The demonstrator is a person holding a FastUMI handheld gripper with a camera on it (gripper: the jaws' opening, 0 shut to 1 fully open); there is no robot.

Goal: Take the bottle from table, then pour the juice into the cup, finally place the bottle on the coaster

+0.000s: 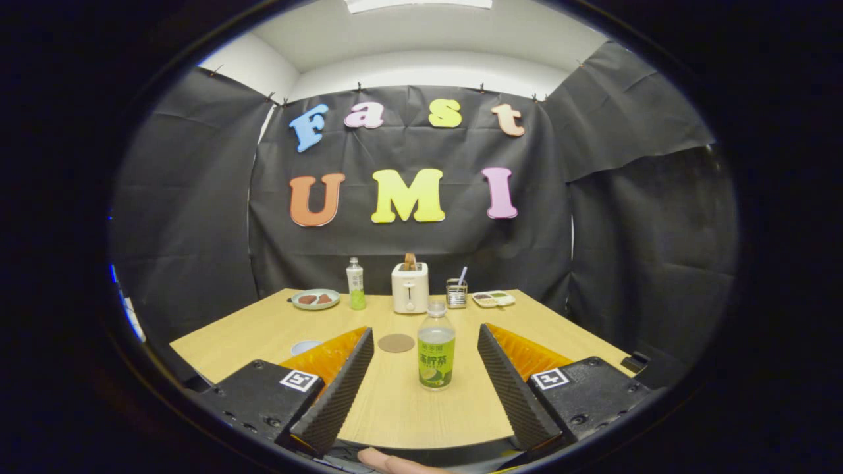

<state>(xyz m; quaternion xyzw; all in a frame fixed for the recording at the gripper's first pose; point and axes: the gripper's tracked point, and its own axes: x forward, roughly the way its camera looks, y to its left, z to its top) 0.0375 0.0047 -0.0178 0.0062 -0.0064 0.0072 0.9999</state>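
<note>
Jaws wide open, gripping nothing; gripper (425, 368) low over the near counter (263, 329) edge. Bottle (436, 350) upright on the counter between the fingers, touching neither. Round coaster (396, 343) just beside it, to its left. Cup (305, 346) partly hidden behind the left finger. Toaster (409, 288), second bottle (356, 284), plate (315, 299) along the far edge.
</note>
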